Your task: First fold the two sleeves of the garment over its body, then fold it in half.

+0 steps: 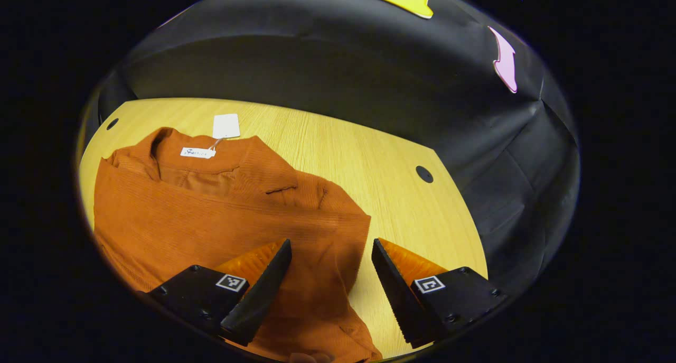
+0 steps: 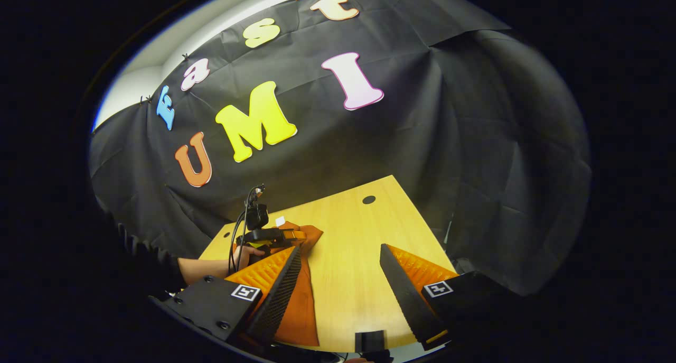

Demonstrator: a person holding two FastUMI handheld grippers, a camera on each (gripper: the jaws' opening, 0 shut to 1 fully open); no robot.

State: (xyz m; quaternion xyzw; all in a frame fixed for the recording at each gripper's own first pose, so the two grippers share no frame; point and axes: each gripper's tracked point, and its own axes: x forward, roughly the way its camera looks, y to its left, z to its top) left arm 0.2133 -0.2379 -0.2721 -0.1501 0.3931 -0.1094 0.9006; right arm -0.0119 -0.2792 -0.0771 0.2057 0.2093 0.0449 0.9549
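Light wood-grain counter point(image 1: 338, 151), round dark cable hole point(image 1: 424, 174) near its far right corner, another hole point(image 1: 112, 123) far left. Wrinkled black cloth wall point(image 1: 327, 62) behind the counter.

Your surface: one light wooden table point(image 1: 338, 141) with round dark holes point(image 1: 424, 174) near its corners. On it you have one rust-orange garment point(image 1: 211, 215), collar toward the wall, its white hang tag point(image 1: 226, 125) lying on the wood.

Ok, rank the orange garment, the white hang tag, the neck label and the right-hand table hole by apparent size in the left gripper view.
1. Orange garment, by far.
2. White hang tag.
3. Neck label and table hole: too alike to rank.
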